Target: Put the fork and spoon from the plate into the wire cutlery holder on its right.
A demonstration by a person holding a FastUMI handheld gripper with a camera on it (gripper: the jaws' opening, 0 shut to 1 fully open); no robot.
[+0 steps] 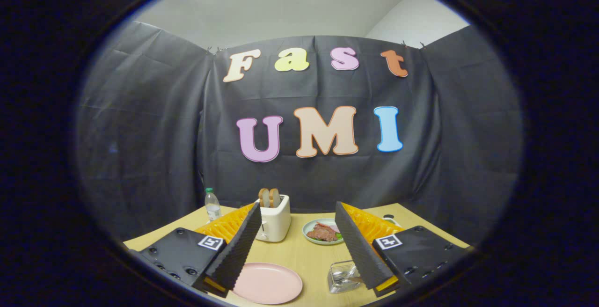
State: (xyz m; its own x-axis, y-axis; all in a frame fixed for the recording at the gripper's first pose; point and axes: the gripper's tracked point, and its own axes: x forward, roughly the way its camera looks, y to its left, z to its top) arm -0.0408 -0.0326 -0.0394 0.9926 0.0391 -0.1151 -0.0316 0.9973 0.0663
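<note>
A pink plate (267,283) lies on the wooden table (299,251), low between my fingers and close to the left one; its surface looks bare. To its right stands the wire cutlery holder (343,276), right against the inner side of the right finger (358,246). Shiny metal pieces lie inside it, too small to tell apart. My gripper (298,209) is open and raised above the table, with a wide gap and nothing held between the fingers.
Beyond the fingers, a white toaster (273,222) holds two slices of bread. A small water bottle (212,205) stands to its left, and a light green plate of food (323,231) to its right. A small white object (389,219) sits by the far right edge.
</note>
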